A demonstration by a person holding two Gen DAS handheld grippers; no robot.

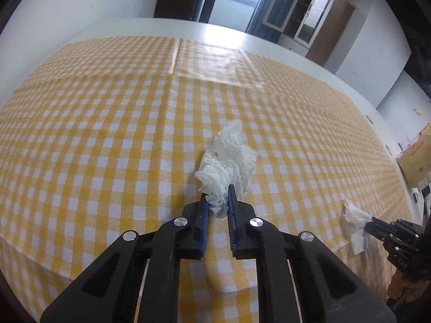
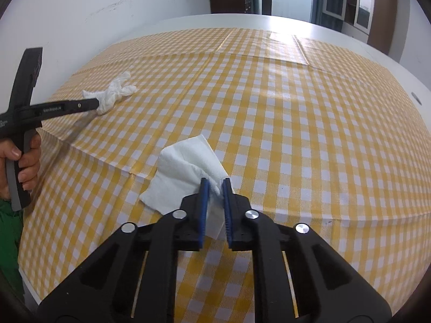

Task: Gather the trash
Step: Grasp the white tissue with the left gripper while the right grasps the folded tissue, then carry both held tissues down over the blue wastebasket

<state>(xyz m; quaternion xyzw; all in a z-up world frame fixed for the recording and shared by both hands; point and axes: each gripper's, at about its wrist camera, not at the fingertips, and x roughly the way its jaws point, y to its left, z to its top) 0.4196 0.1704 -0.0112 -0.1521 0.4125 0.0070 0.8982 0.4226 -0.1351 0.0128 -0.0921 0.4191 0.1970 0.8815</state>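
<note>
Pinching both at once, the left gripper [image 1: 218, 197] clamps the crumpled tissue [image 1: 227, 161] stretching straight ahead, while the right gripper [image 2: 215, 188] nips the flat napkin [image 2: 183, 172] near the table's front edge.

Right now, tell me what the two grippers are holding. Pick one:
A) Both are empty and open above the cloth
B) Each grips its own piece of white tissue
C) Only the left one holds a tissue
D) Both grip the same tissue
B: the left gripper is closed on a crumpled tissue, and the right gripper is closed on a separate, flatter napkin, both on the checkered tablecloth.
</note>
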